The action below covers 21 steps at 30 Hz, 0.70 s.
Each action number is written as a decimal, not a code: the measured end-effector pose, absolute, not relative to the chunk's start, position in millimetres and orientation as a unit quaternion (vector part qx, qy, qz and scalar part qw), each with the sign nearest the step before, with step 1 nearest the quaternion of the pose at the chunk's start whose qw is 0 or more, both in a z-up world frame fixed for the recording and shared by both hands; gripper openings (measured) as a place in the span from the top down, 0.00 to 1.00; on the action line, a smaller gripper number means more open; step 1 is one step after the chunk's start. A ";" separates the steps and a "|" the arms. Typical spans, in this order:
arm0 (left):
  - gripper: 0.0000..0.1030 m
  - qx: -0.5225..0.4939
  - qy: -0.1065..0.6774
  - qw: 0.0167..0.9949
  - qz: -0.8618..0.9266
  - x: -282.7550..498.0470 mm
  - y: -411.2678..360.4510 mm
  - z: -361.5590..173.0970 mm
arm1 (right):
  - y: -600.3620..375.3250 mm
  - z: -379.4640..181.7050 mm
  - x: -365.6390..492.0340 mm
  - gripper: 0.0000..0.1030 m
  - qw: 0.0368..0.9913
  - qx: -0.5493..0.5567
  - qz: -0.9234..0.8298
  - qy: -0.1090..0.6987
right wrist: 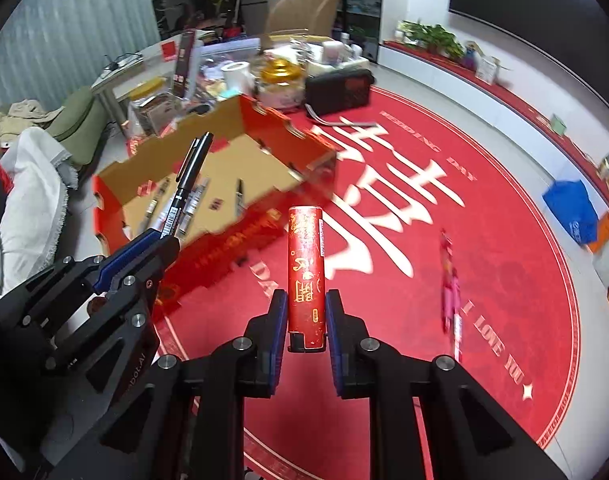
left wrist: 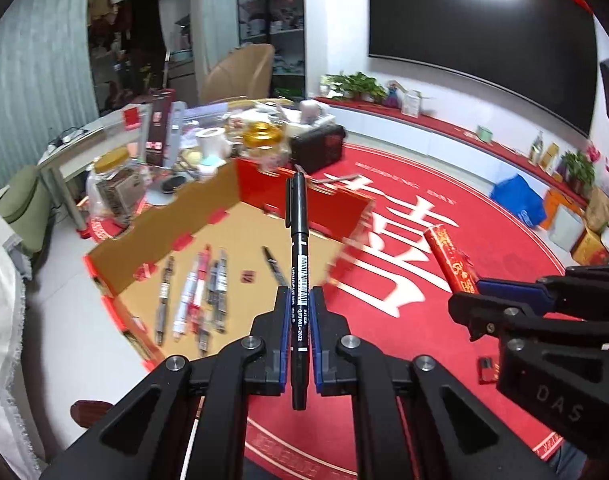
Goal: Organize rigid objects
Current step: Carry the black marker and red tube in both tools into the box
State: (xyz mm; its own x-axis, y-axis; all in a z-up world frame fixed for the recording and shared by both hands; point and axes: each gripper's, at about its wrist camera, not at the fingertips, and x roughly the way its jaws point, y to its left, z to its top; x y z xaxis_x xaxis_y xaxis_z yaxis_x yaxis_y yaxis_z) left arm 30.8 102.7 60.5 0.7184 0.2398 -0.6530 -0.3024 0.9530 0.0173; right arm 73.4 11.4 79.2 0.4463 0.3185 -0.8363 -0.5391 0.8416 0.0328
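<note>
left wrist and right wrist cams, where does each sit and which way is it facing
Left wrist: sits behind the left gripper, looking forward along its fingers over the box and rug; its fingers clamp a black pen, with the right gripper at the right edge.
Right wrist: sits behind the right gripper, facing the rug; its fingers clamp a red lighter, with the left gripper at the left edge.
Shared: box, rug, pen, lighter, both grippers, cluttered table.

A round red rug [right wrist: 484,240] covers pale floor below a dark wall screen [left wrist: 484,36].
</note>
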 end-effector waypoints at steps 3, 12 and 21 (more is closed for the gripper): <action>0.91 -0.052 0.341 0.924 0.166 31.6 123.4 63.9 | 30.8 84.0 76.7 0.80 0.840 -0.121 0.268 0.457; 0.91 -0.064 0.338 0.914 0.213 32.8 175.7 64.8 | 84.6 93.0 84.1 0.80 0.831 -0.123 0.304 0.449; 0.91 -0.075 0.345 0.908 0.226 39.6 200.3 56.8 | 118.3 91.8 93.1 0.80 0.828 -0.126 0.319 0.443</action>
